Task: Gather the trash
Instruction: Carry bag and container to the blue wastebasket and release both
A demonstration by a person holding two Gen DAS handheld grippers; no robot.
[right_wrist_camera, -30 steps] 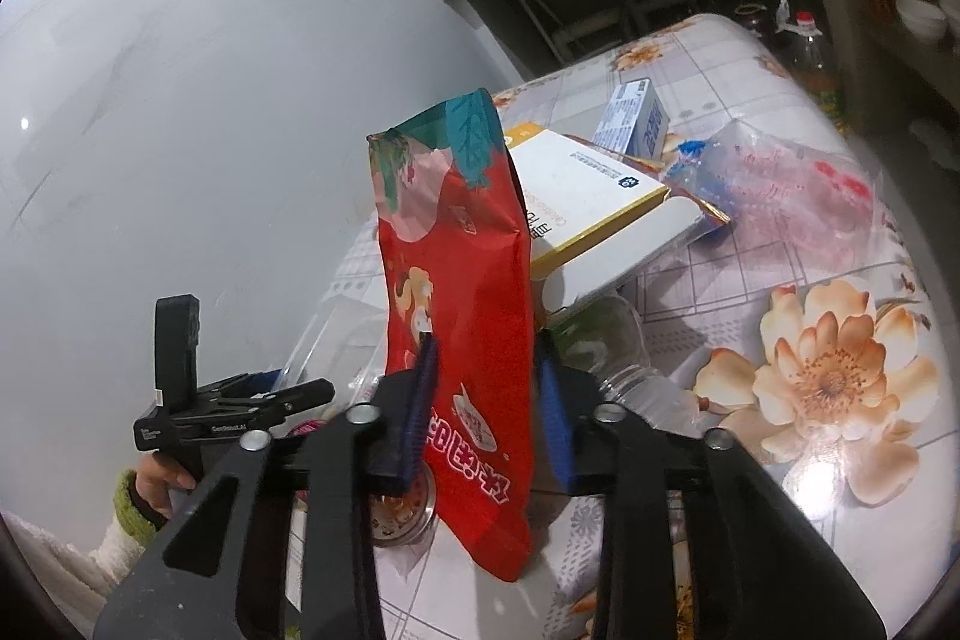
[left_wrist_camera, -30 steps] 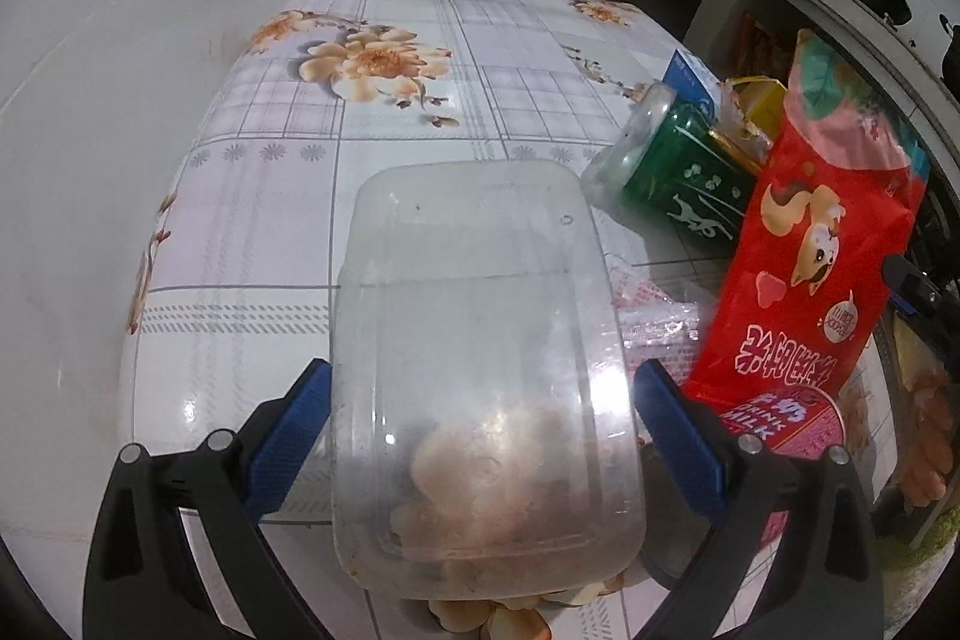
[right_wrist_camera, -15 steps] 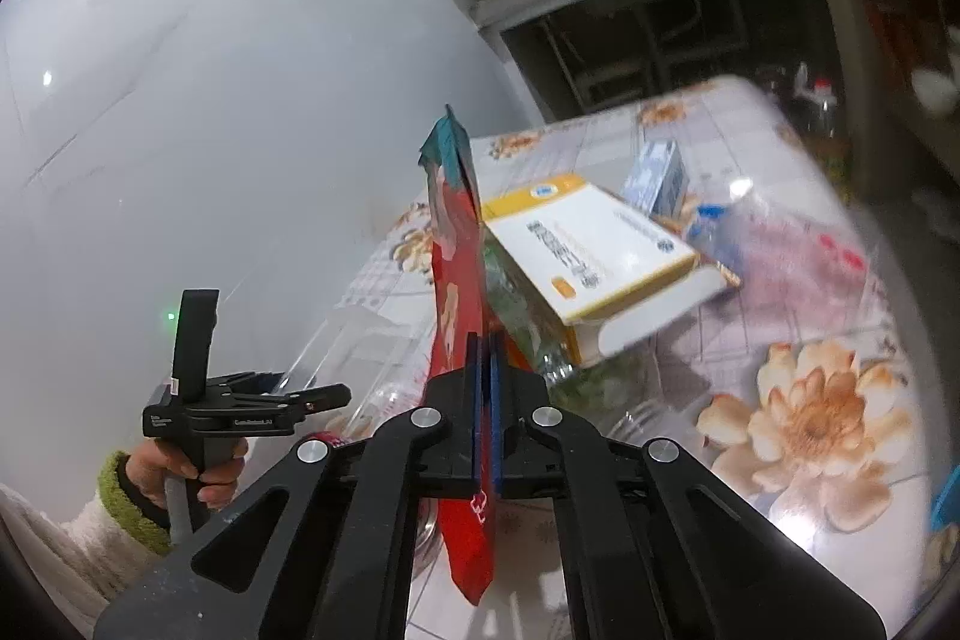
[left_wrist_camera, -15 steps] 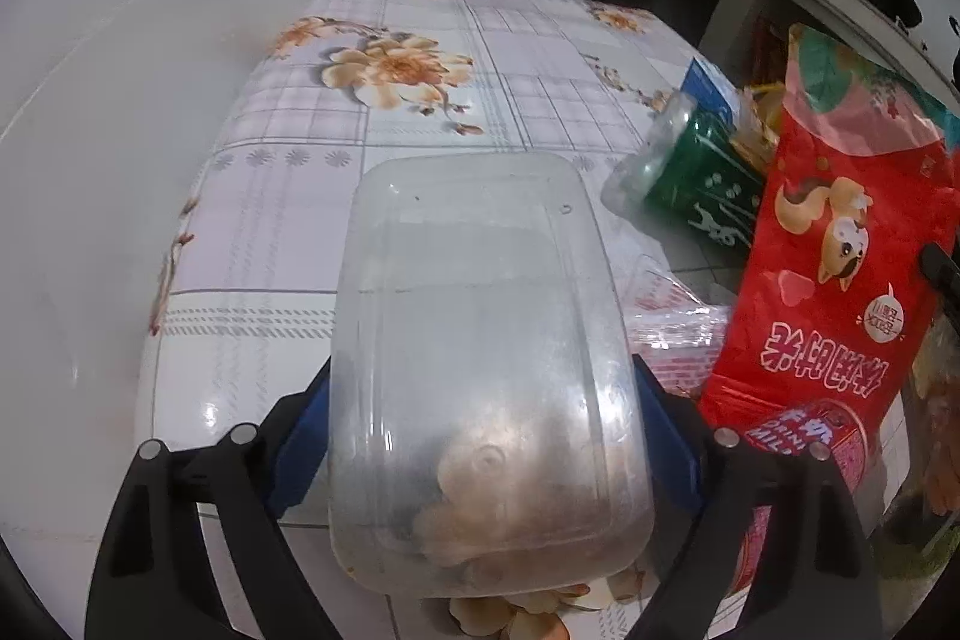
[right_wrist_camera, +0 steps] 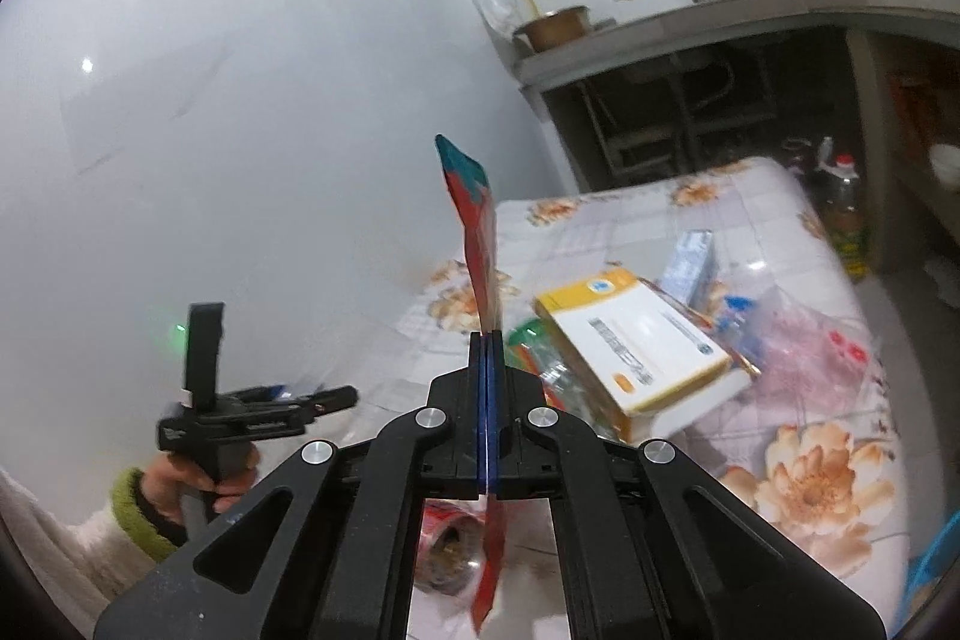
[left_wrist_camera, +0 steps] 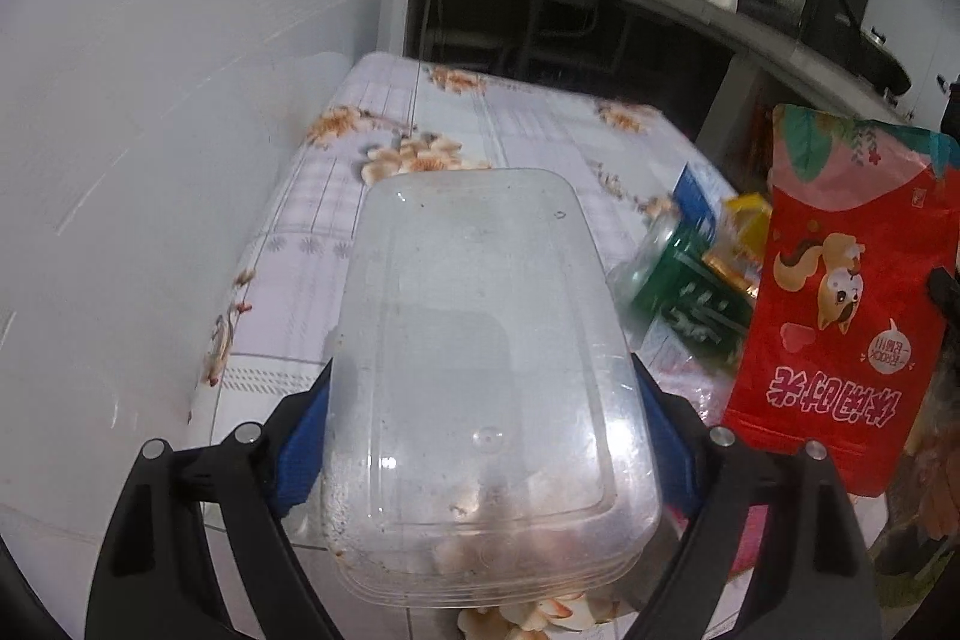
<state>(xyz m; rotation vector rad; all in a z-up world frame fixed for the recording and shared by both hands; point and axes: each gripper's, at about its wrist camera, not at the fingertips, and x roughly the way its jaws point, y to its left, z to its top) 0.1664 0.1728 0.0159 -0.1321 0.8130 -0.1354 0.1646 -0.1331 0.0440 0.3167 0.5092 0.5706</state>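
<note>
Our left tongs (left_wrist_camera: pixel 480 436) stand wide, the blue pads (left_wrist_camera: pixel 303 451) pressed on both long sides of a clear tub (left_wrist_camera: pixel 486 388); they grasp it, with the tub lifted off the desk (left_wrist_camera: pixel 372 196). The tub's lid is on. Through the cloudy plastic we see pale lumps at the near end, but we cannot tell what they are.

Our right tongs (right_wrist_camera: pixel 487 340) are clenched flat on a red bag (right_wrist_camera: pixel 480 244), seen edge-on in the right wrist view, its teal top pointing up and its lower corner hanging below the fingers. In the left wrist view the same bag (left_wrist_camera: pixel 840 292) shows its face: a cartoon squirrel and white print upside down, held upright at the right of the tub.

On the flowered desk (right_wrist_camera: pixel 810 490), behind the bag, lie a green bottle (left_wrist_camera: pixel 678 286) on its side, a white and yellow box (right_wrist_camera: pixel 642 340), a small blue carton (right_wrist_camera: pixel 690 256) and a crumpled clear wrapper (right_wrist_camera: pixel 804 334). The box rests tilted on the bottle. Below the right tongs sits a round red cup (right_wrist_camera: pixel 447 550) with dark bits inside. The left hand (right_wrist_camera: pixel 198 478), in a green cuff, grips its handle at the left.
</note>
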